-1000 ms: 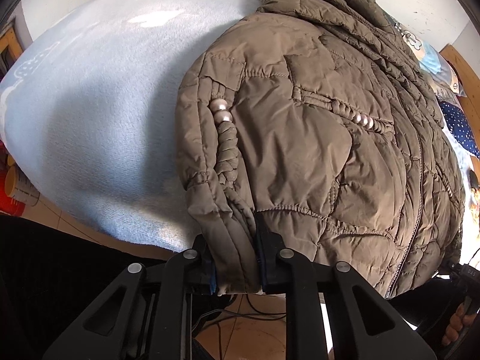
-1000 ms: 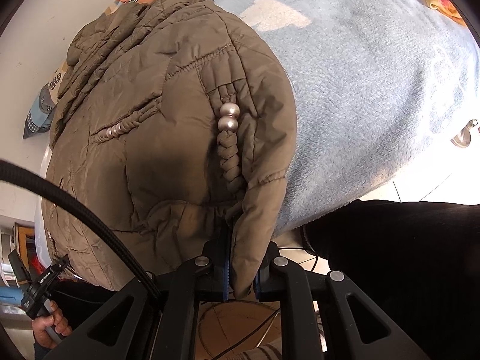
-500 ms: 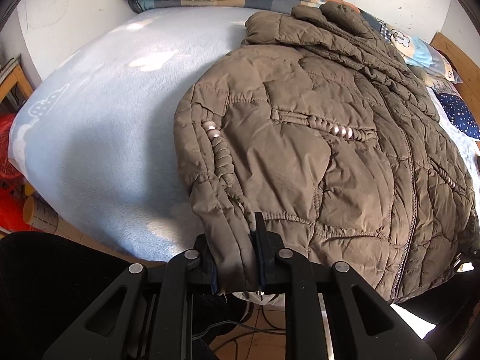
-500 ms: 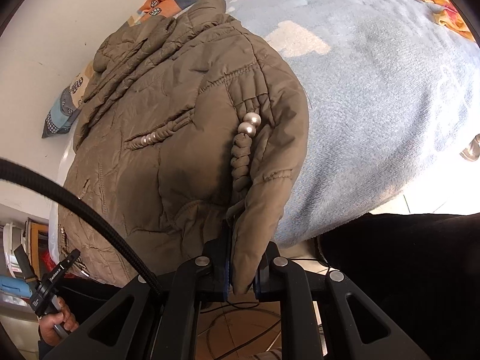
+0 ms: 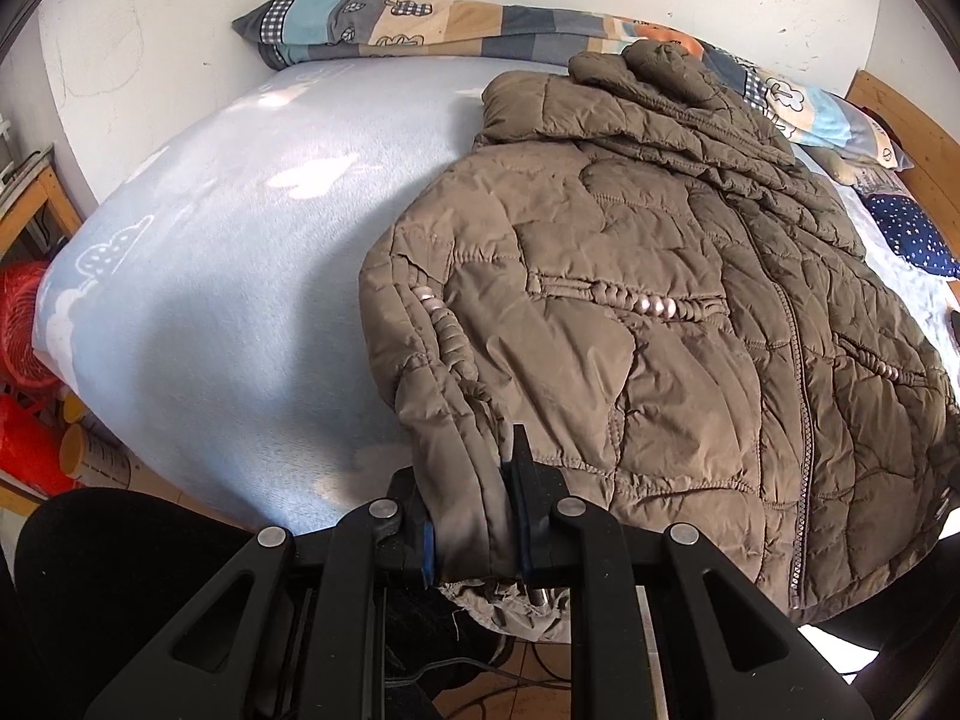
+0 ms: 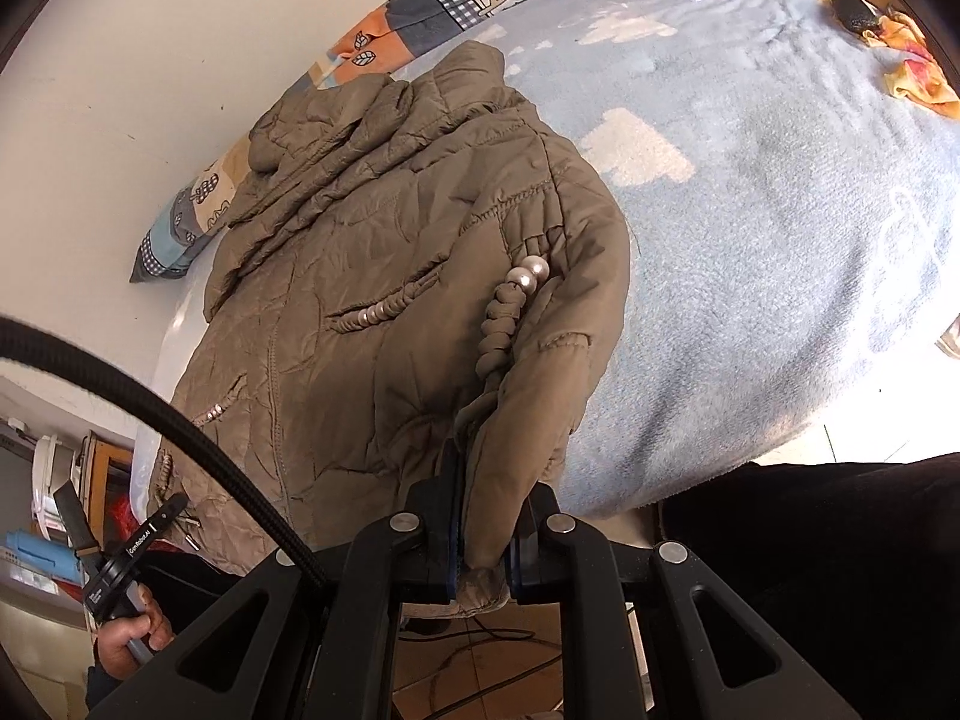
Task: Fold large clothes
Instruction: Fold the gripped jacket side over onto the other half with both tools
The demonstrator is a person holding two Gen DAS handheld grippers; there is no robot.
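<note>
Left wrist view takes in most of the scene: a bed covered by a pale blue fleece blanket (image 5: 240, 276) with white cloud shapes, a patchwork quilt (image 5: 432, 24) bunched along the white wall, and on the blanket the task's garment, a large olive-brown quilted puffer jacket (image 5: 660, 312) lying front-up with its zip closed and collar toward the wall. Its hem hangs off the near edge of the bed.

Each hem corner is pinched. The left gripper (image 5: 474, 531) is clamped tight on the folded hem at one corner; in the right wrist view, the right gripper (image 6: 483, 546) is likewise clamped on the opposite corner of the jacket (image 6: 372, 276), just below a braided cord with two silver beads (image 6: 510, 312).

Biggest risk, I judge: the jacket is bulky and slick, so carrying the hem toward the collar could drag the whole body along the blanket instead of folding it. Next, uneven lifting by the two hands would skew the fold line and leave one side overhanging. The padded shell may also slip from the narrow pads, since only a small bite of fabric sits between them. Smallest: the beaded cord could snag or get trapped inside the fold, and the black cable (image 6: 180, 438) crossing the right view might catch the fabric.
</note>
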